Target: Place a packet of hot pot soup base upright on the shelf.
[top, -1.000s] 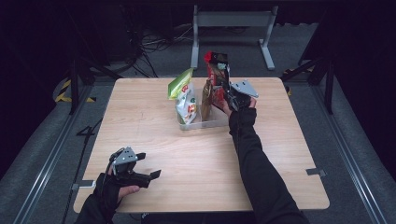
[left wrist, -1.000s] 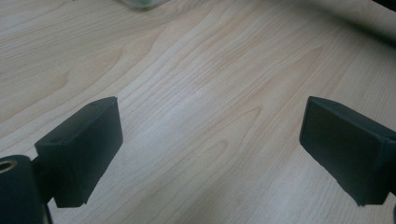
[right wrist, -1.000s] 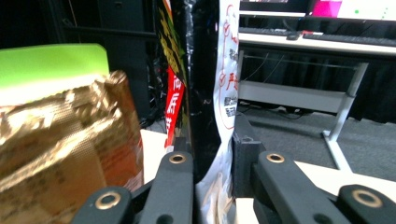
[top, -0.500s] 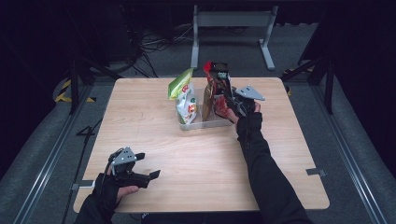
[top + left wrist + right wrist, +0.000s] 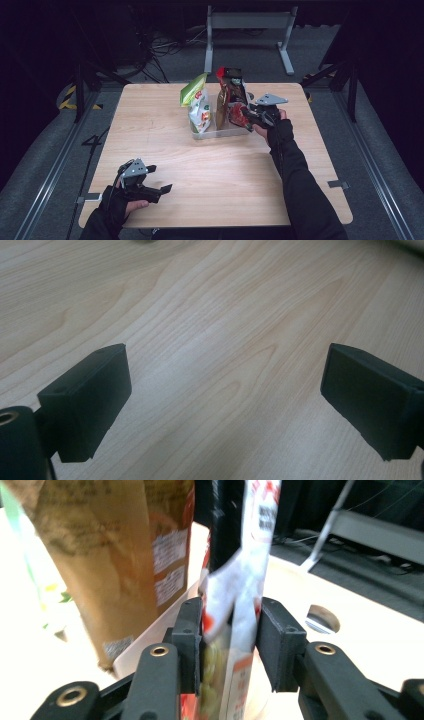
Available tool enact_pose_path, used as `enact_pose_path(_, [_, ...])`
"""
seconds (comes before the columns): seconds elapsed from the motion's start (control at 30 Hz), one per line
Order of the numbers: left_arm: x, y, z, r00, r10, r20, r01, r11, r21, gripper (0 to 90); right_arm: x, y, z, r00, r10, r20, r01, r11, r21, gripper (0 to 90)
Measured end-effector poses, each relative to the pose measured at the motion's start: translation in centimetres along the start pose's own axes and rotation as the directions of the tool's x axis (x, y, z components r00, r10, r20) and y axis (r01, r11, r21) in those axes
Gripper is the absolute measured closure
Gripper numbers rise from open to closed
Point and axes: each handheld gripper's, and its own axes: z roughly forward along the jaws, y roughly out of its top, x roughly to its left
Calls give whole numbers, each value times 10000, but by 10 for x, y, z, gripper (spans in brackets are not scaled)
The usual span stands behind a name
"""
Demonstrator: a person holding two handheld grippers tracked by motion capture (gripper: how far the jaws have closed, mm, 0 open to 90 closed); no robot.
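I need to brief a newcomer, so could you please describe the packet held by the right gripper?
On the wooden table, find the clear bin at the far middle. The red and white packet stands at its right end, clamped by the right gripper, beside a brown bag.

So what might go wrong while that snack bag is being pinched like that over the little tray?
1. The right gripper clamps the red and white bag on thin, crumpled film, so it might slip.
2. The brown bag stands close beside it and may get knocked over.
3. The clear tray looks light and might slide; the left gripper is open over bare table, steadying nothing.
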Motion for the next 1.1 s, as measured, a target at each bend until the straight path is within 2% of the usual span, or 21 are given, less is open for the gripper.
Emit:
enact_pose_path(0.27, [0, -2, 3, 9999, 79, 134, -82, 9996, 254, 65, 0, -4, 0, 9998, -121, -136, 131, 9975, 700, 670])
enact_pose_path(0.37, [-1, -3, 3, 9997, 170, 159, -175, 9992, 351, 65, -3, -6, 3, 9992, 259, -320, -228, 9954, 930, 673])
enact_pose_path(0.57, [-3, -3, 5, 9992, 240, 323, -256, 9985, 489, 66, 2, -5, 4, 9995, 232, -203, -201, 9894, 1435, 685])
enact_pose_path(0.93, [-6, -2, 9, 9974, 386, 605, -427, 9967, 686, 67, 16, -6, -6, 9977, 611, -295, -551, 9835, 1725, 669])
enact_pose_path(1.0, [-7, -2, 10, 9970, 393, 664, -444, 9960, 773, 66, 18, -7, -8, 9961, 713, -510, -611, 9821, 1784, 647])
enact_pose_path(1.1, [-7, -2, 11, 9967, 429, 689, -486, 9952, 843, 66, 20, -8, -11, 9948, 625, -803, -483, 9845, 1684, 590])
